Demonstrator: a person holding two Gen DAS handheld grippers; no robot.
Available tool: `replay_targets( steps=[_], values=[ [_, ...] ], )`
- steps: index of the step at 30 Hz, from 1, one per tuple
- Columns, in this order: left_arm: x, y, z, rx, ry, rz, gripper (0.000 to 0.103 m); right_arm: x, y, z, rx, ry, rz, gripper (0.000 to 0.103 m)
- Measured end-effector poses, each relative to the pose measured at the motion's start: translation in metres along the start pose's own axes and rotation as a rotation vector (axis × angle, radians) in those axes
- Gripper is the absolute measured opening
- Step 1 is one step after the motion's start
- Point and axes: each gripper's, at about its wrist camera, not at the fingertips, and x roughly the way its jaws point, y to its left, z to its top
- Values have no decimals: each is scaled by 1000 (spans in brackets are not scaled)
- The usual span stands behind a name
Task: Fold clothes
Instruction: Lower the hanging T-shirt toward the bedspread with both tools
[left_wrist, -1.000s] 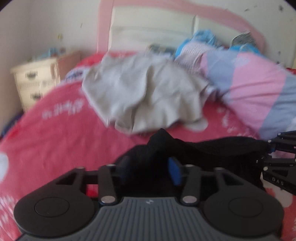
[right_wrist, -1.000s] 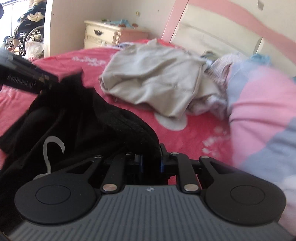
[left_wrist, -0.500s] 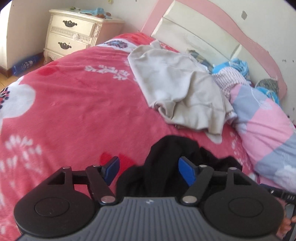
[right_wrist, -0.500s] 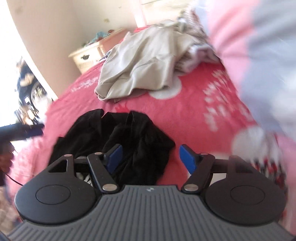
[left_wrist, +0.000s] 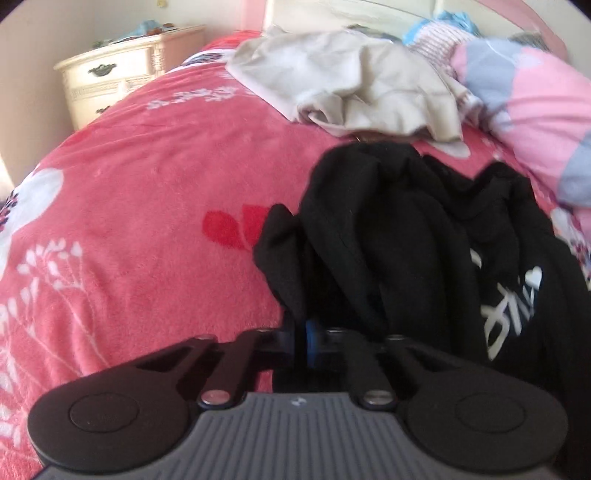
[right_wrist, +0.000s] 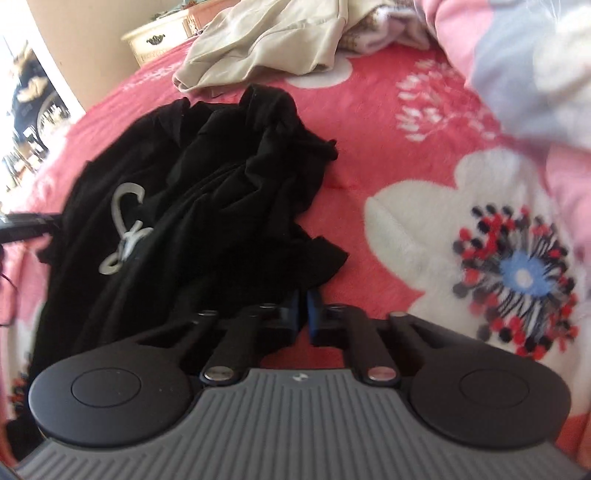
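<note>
Tongs (left_wrist: 301, 338) now shut; red floral bedspread (left_wrist: 147, 206).

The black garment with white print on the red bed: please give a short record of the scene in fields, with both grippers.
garment: black fabric garment with white print, crumpled, unfolded
surface: red floral fleece blanket
left gripper: shut on the garment's near edge
right gripper: shut on a hem corner
behind: crumpled beige cloth garment, apart from the black one
right side: pink and blue quilt
furniture: cream wooden nightstand beside the bed
</note>
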Motion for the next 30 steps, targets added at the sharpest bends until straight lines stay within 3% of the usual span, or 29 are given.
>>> replay_targets(
  steps=[7, 10, 13, 17, 19, 20, 22, 27, 30],
  values=[
    [-34, 42, 40, -83, -180, 233, 5, -25, -3, 34, -188, -186, -325, 1],
    [-31, 61, 53, -140, -209, 330, 5, -20, -7, 49, -248, -228, -449, 1],
    [-15, 67, 53, -134, -203, 468, 6, -9, -17, 59, -260, -233, -537, 1],
    [18, 71, 42, -97, -56, 458, 16, 17, -35, 59, -199, -153, -532, 3],
    [6, 68, 36, -101, -75, 432, 25, 19, -40, 55, -171, -120, -514, 11],
    [0, 66, 34, -103, -85, 419, 39, 17, -41, 52, -155, -111, -507, 15],
    [-17, 60, 32, -81, -116, 412, 61, 0, -41, 45, -135, -134, -499, 35],
    [-79, 38, 39, 16, -228, 434, 72, -83, -23, 23, -102, -276, -409, 49],
    [-127, 24, 45, 10, -293, 372, 73, -134, -10, 9, -80, -361, -338, 50]
  ],
)
